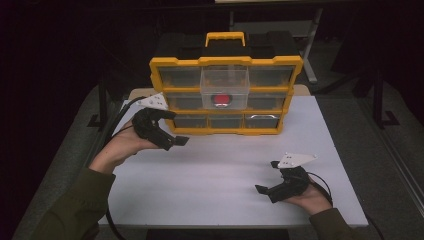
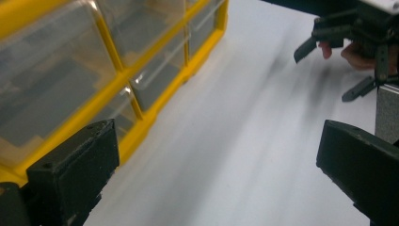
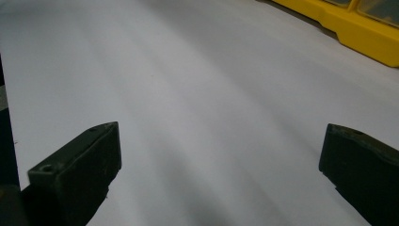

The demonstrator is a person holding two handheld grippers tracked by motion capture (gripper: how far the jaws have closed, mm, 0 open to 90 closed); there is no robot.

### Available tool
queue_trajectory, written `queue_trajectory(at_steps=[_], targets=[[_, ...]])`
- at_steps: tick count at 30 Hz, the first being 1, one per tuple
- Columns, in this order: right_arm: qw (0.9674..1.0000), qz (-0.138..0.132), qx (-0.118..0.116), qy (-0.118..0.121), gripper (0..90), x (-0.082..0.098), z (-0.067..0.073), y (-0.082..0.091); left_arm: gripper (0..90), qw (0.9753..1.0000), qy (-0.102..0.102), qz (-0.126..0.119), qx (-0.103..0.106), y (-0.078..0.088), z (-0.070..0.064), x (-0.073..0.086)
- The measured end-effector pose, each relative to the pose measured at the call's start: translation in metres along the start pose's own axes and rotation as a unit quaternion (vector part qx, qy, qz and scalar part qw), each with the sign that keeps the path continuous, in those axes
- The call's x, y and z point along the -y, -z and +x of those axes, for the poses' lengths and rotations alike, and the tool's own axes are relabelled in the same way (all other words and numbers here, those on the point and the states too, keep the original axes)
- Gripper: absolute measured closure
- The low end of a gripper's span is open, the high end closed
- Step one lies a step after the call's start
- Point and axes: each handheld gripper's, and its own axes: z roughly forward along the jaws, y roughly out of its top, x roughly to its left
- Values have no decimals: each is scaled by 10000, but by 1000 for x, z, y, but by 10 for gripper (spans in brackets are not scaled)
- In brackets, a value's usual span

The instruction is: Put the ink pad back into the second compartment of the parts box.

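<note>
A yellow organizer (image 1: 226, 61) with clear drawers stands at the back of the white table (image 1: 225, 165). Its middle drawer (image 1: 224, 87) is pulled out and holds a red object (image 1: 221, 98). My left gripper (image 1: 175, 128) hovers open at the organizer's lower left corner, holding nothing. In the left gripper view the jaws (image 2: 219, 165) are wide apart over bare table, beside the organizer's drawers (image 2: 94, 61). My right gripper (image 1: 267, 176) rests open near the table's front right, away from the organizer. Its jaws (image 3: 219, 160) frame bare table, with the organizer's yellow base (image 3: 357, 33) far off.
The organizer has a yellow carry handle (image 1: 225, 37) on top. Dark floor and table legs surround the table. The right hand's gripper (image 2: 348, 61) shows in the far corner of the left gripper view. Cables trail from both grippers.
</note>
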Motion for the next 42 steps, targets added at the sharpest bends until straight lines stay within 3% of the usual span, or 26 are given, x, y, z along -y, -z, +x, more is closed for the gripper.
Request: queue_trajectory(at_steps=[5,13,26,42], targets=[[10000,0,-6,-4,0,0,0,0,0,9999,36,57,-109,-3,-2,21],[10000,5,-5,-2,0,0,0,0,0,9996,153,-206,-148,-10,-6,49],[10000,5,-1,-5,0,0,0,0,0,9990,168,-331,-250,-22,-13,84],[10000,13,9,6,0,0,0,-1,0,9982,349,-446,-175,-35,-22,136]])
